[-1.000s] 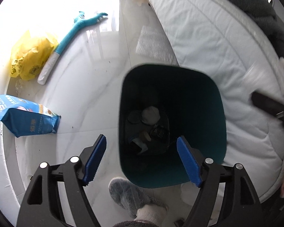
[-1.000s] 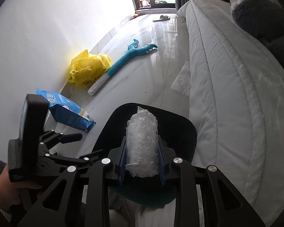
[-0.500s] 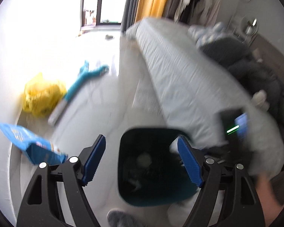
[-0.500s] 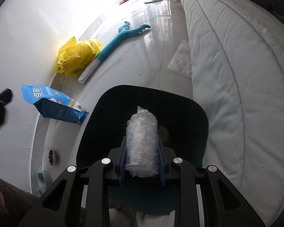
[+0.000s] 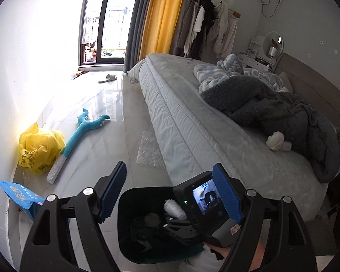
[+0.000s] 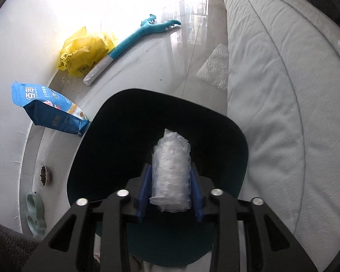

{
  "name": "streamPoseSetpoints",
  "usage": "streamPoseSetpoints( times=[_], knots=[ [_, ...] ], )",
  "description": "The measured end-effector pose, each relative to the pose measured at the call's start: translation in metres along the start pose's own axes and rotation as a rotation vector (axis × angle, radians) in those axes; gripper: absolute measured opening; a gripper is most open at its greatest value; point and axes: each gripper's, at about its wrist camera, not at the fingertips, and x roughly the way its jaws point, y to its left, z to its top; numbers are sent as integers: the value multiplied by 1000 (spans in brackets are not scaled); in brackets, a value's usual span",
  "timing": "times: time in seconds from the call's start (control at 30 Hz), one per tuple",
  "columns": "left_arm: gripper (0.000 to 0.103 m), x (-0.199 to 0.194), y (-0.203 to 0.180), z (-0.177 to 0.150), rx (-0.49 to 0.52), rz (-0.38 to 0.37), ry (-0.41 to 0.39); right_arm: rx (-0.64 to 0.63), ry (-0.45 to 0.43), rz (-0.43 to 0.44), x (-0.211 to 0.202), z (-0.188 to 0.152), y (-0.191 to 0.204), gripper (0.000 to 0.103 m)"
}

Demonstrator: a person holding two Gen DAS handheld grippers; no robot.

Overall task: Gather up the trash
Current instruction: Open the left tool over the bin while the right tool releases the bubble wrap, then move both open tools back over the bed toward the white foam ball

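The right gripper (image 6: 170, 192) hangs over the mouth of the dark teal trash bin (image 6: 235, 136), pointing steeply down into it, with a roll of crumpled bubble wrap (image 6: 171, 179) standing between its blue pads. Its jaws have just been opening: the pads now sit at the roll's sides with a sliver of slack, so I'd say the grip is letting go and the wrap hasn't dropped yet. This looks like the release step of one trash run. The bin stands on the floor hard against the side of the bed (image 6: 283, 90), and a few bits of rubbish already lie at its bottom.

The left gripper (image 5: 170, 195) is wide open and holds nothing; it looks out across the room.

Next, the wrap needs to fall clear, so a wider spread or a small shake may help. After that, a flat sheet of bubble wrap (image 5: 150, 151) lies on the floor at the bed's edge, and a yellow plastic bag (image 5: 39, 149) and a blue pouch (image 6: 49, 111) sit by the wall as likely pickups.
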Motion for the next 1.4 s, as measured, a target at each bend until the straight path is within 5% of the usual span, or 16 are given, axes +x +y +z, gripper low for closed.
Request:
streamPoseSetpoints(
  times=[0.2,0.53,1.0,1.17,1.4],
  knots=[
    [80,-12,-13,12,1,-28,-61,-61,-61,3,-23,-2,0,73],
    [80,-3,-32,28,-129,-106,-100,-85,-245,27,-95,-15,-28,79],
    [85,39,-97,35,-71,-149,-71,22,-361,-41,-172,-63,-159,84],
    [89,60,-126,30,53,-65,-85,35,-388,-78,-194,-75,-206,84],
    [89,100,-155,29,26,-136,-53,62,-435,-109,-212,-81,-263,85]
  ],
)
